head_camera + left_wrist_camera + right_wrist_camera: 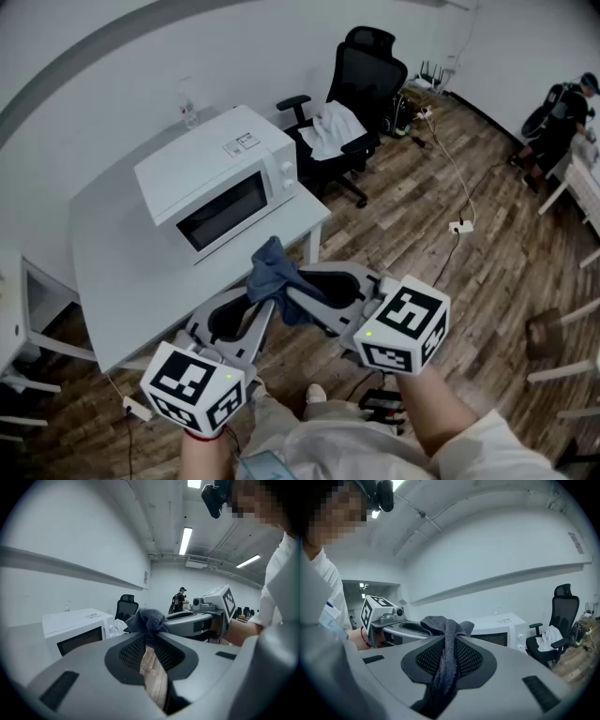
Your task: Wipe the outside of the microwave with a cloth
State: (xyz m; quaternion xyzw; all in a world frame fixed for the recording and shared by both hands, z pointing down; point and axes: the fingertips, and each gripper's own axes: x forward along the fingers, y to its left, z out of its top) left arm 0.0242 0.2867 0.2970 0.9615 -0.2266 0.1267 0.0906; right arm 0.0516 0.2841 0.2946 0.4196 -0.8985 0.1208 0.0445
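Note:
A white microwave (225, 178) stands on a white table (122, 272), its dark door facing me; it also shows in the left gripper view (77, 630) and the right gripper view (501, 627). A blue-grey cloth (275, 277) hangs bunched in the air in front of the table's near edge. My left gripper (265, 305) is shut on the cloth's edge at its tips (149, 631). My right gripper (292, 298) meets it from the right, shut on the same cloth (447, 658), which runs down between its pads. The two grippers' tips almost touch.
A black office chair (352, 112) with a white garment on it stands right of the table. A bottle (189, 112) sits behind the microwave. A cable and power strip (459, 225) lie on the wooden floor. A person (562, 117) stands far right.

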